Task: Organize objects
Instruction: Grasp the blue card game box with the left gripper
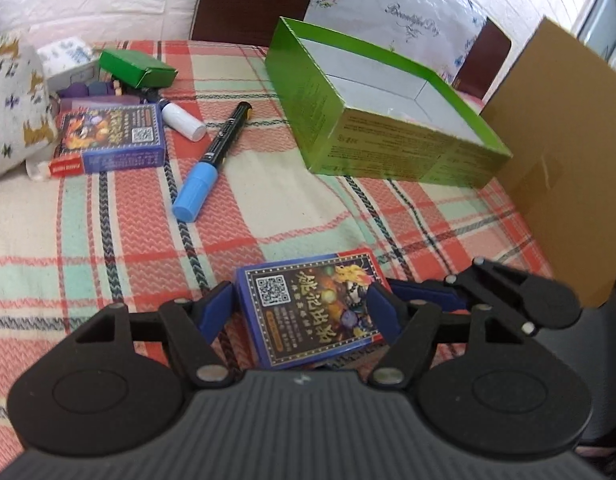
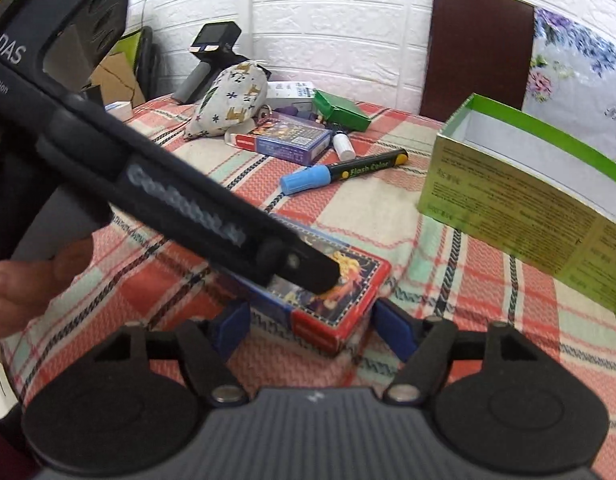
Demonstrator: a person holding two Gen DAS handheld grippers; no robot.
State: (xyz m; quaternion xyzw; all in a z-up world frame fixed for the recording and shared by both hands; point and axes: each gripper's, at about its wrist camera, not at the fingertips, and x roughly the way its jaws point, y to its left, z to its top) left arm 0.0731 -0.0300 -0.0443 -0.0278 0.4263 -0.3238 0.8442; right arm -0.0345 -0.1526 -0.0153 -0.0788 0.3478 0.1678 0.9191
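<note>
Card box (image 1: 308, 312) lying flat on the plaid cloth (image 1: 107, 240), sitting right between the left gripper (image 1: 299, 308) pads — jaws apart, looking not quite pressing yet. Right gripper (image 2: 312, 328) also standing open, straddling the box's red end from the other side. Long axis running roughly straight along the left fingers. Green tray (image 1: 388, 120) waiting well ahead and to the right — probably lifting that way next.
</note>
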